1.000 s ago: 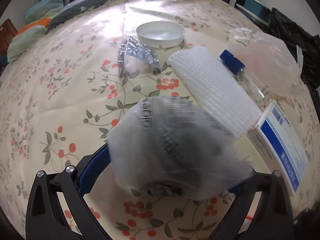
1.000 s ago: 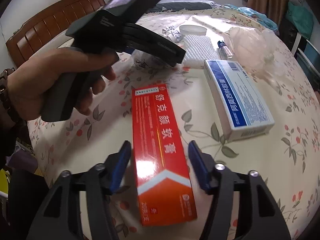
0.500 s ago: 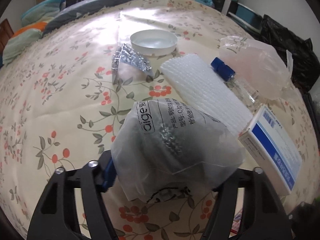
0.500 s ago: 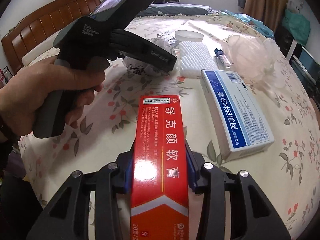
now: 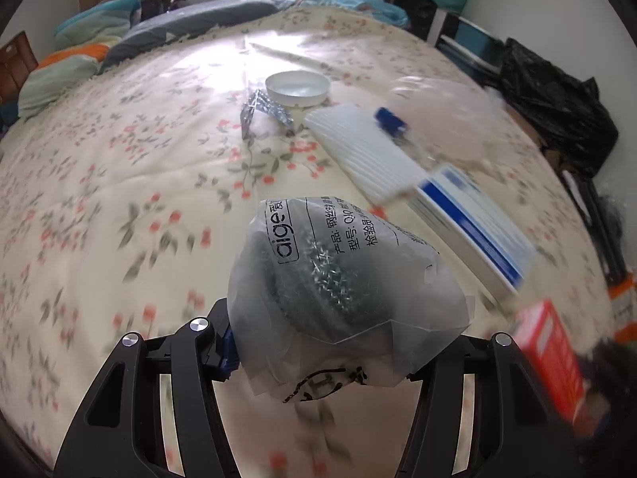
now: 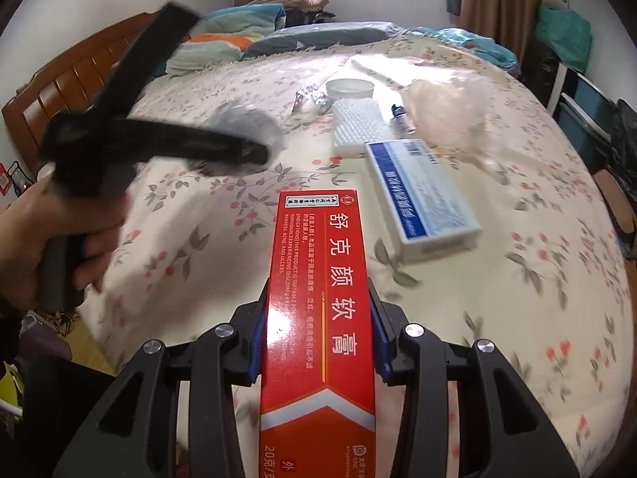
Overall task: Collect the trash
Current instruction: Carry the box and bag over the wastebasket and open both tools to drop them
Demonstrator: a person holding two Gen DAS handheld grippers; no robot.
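My left gripper [image 5: 318, 342] is shut on a clear plastic bag holding a steel wool scrubber [image 5: 338, 279] and holds it above the flowered bedspread. It also shows blurred in the right wrist view [image 6: 243, 127]. My right gripper [image 6: 318, 326] is shut on a long red ointment box [image 6: 318, 298], lifted off the bed; the box shows blurred in the left wrist view [image 5: 553, 358]. On the bed lie a blue and white carton [image 6: 422, 195], a white foam sheet [image 6: 358, 127], a blue-capped vial [image 6: 402, 117], a crumpled clear bag [image 6: 446, 107], a foil blister pack [image 5: 262, 113] and a white lid [image 5: 298, 87].
Pillows and folded bedding [image 6: 247, 40] lie at the head of the bed by a wooden headboard [image 6: 59, 87]. A black bag [image 5: 557, 115] and shelving stand past the bed's right edge. The person's left hand [image 6: 59, 231] holds the other gripper at left.
My right gripper closed on the red box and lifted it. My left gripper has risen and pulled back with the scrubber bag.
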